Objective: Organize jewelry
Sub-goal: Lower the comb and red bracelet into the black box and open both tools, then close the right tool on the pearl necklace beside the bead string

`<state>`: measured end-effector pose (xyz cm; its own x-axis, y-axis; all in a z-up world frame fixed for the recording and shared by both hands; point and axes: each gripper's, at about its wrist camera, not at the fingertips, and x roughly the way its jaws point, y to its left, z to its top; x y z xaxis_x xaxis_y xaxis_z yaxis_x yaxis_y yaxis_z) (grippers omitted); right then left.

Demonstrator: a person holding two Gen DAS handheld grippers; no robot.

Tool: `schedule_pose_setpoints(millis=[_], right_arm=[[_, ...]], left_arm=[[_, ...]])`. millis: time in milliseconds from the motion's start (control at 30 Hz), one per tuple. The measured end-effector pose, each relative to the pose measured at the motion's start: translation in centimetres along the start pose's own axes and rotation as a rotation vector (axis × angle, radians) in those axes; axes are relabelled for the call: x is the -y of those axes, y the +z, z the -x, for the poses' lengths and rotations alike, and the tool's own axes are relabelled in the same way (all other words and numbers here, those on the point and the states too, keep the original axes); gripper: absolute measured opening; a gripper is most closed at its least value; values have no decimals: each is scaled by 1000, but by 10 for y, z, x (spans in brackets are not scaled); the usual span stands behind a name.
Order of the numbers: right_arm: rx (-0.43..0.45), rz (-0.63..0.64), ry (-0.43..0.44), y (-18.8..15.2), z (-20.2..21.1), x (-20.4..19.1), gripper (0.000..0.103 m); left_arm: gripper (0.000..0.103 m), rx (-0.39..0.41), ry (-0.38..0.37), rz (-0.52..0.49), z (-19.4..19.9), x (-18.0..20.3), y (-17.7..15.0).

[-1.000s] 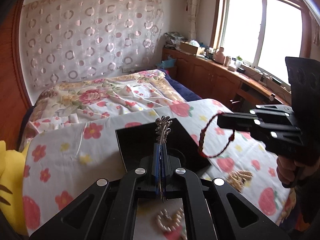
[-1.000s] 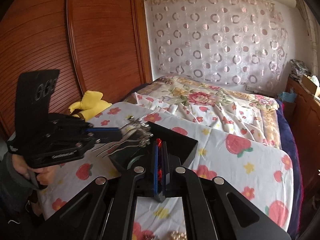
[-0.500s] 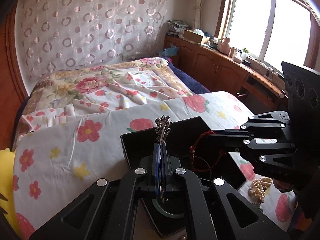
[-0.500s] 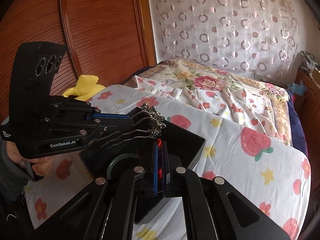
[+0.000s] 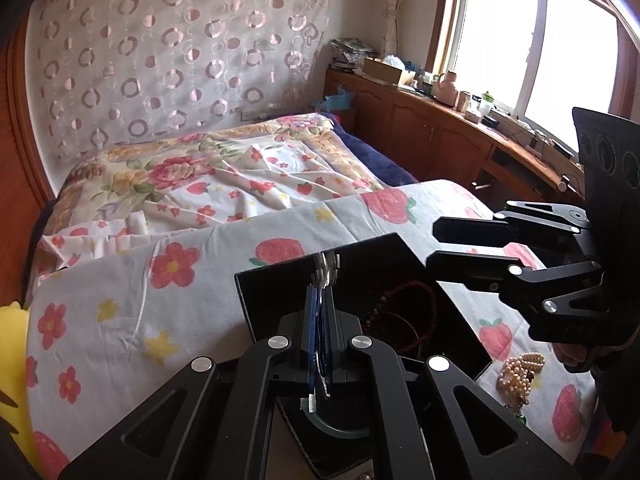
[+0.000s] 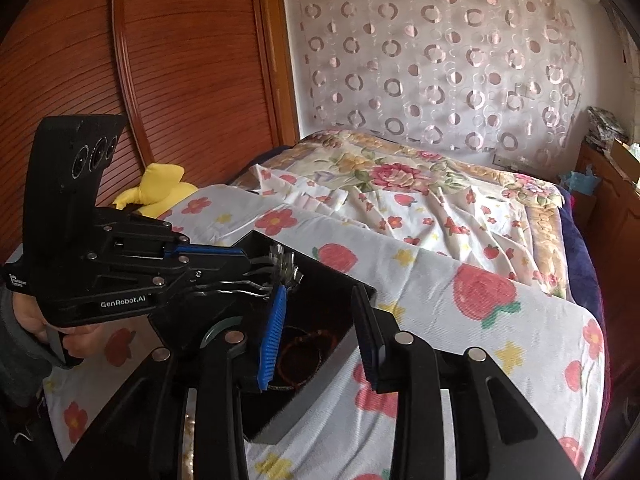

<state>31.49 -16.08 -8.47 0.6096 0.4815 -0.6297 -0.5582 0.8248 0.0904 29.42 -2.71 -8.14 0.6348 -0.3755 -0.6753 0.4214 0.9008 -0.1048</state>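
Two grippers are over the black tray (image 5: 400, 248) that sits on the strawberry-and-flower sheet (image 5: 120, 312). Your left gripper (image 5: 325, 276) has its blue pads pressed together on a silver hair clip (image 5: 327, 266); the clip's ornate head sticks out past the fingertips and hangs above the tray. In the right wrist view the same hair clip (image 6: 285, 270) shows its wavy metal prongs running back into the left gripper (image 6: 256, 268).

Your right gripper (image 6: 320, 328) is opening its jaws. Nothing sits between the pads. Directly below that gap a red braided bracelet (image 6: 300, 356) lies flat on the tray (image 6: 280, 424) floor; from the left wrist view the bracelet (image 5: 408, 312) rests in the right half of the tray, apart from the right gripper (image 5: 434, 246), whose fingers hover above the tray's right edge.

Legible writing: "GenRobot.AI" in white on the side of the left gripper's body. A smaller white label near its handle is too small to read.

Off the tray, a pearl necklace (image 5: 520, 372) lies bunched on the sheet just beside the tray's right corner. A pale green ring-shaped piece (image 5: 336, 428) shows under the left gripper's body; what it rests on cannot be told. A yellow plush toy (image 6: 160, 188) sits at the sheet's far left.
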Motion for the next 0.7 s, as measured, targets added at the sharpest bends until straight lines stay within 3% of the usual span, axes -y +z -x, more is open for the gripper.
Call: schedule_pose_setpoints(millis=[267, 433, 700], right_arm=[[6, -17, -32, -9, 15, 5, 37], [10, -39, -47, -20, 28, 6, 37], [3, -71, -78, -45, 50, 4, 37]], left_arm=[[5, 30, 19, -4, 11, 3, 2], [32, 53, 35, -5, 24, 10, -4], [60, 79, 63, 1, 48, 24, -21]])
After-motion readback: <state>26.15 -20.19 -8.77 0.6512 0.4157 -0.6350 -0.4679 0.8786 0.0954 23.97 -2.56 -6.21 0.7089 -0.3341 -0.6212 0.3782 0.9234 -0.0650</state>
